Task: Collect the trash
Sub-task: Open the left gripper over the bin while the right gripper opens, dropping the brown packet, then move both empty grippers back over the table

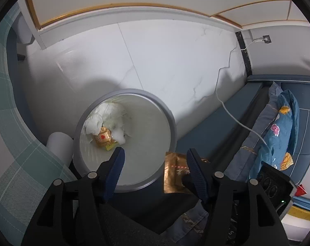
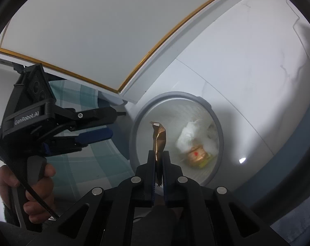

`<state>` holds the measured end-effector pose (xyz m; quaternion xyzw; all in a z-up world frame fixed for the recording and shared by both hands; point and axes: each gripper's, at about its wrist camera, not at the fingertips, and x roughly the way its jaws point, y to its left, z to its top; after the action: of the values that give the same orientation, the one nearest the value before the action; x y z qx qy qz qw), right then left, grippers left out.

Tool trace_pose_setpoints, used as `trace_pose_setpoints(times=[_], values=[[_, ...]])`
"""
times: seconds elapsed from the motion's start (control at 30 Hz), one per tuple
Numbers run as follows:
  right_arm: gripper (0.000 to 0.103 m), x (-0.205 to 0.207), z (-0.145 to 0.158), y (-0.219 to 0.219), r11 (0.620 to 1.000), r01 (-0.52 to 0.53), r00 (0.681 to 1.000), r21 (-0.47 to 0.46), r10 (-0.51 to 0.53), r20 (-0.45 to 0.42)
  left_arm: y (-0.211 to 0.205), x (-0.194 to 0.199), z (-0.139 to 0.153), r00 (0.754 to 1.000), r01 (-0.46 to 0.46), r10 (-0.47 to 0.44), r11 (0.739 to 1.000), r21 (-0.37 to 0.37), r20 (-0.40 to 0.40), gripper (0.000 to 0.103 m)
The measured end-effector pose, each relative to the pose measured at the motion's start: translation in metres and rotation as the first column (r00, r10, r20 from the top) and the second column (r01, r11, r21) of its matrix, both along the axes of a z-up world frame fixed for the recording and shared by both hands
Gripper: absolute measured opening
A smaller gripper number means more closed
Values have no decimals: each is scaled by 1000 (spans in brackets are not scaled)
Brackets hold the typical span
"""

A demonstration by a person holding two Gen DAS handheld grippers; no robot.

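On the white tiled floor [image 1: 165, 61], the bin [image 2: 134, 143] already holds trash; a copper wrapper [image 2: 160, 139] is pinched by the right gripper [image 2: 158, 155] above it, unreleased, while the left gripper [image 1: 155, 153] is held spread, empty.

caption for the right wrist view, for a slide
Right gripper holds a bronze wrapper above the grey-rimmed trash bin.

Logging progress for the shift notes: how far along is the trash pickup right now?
Partly done. Crumpled white paper and a yellow snack wrapper already lie in the grey bin. In hand: the right tongs are shut on a copper foil wrapper, held over the bin's mouth, not yet released. The left tongs are open and hold nothing. Left: dropping that wrapper in. No other loose trash is visible.
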<state>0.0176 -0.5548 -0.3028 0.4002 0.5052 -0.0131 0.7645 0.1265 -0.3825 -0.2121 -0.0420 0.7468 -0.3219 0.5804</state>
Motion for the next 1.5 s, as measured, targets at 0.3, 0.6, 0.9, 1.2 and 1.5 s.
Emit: trace_pose_setpoints(times=[0.3, 0.6, 0.9, 1.2, 1.5], values=[[9, 6, -3, 8, 1000, -24, 1000, -17, 24, -16, 8, 1, 16, 997, -13, 13, 1000, 1, 79, 60], [49, 1, 5, 7, 996, -3, 1000, -85, 1, -25, 10, -2, 32, 982, 12, -18, 999, 34, 186, 60], [61, -19, 38, -3, 987, 62, 998, -151, -60, 16, 22, -13, 64, 940, 19, -29, 999, 32, 341, 60], [70, -33, 110, 0, 968, 110, 985, -227, -75, 157, 62, -18, 121, 847, -80, 79, 997, -21, 526, 60], [81, -35, 203, 41, 945, 114, 929, -306, 7, 370, 122, -27, 182, 719, -189, 189, 979, -74, 669, 60]])
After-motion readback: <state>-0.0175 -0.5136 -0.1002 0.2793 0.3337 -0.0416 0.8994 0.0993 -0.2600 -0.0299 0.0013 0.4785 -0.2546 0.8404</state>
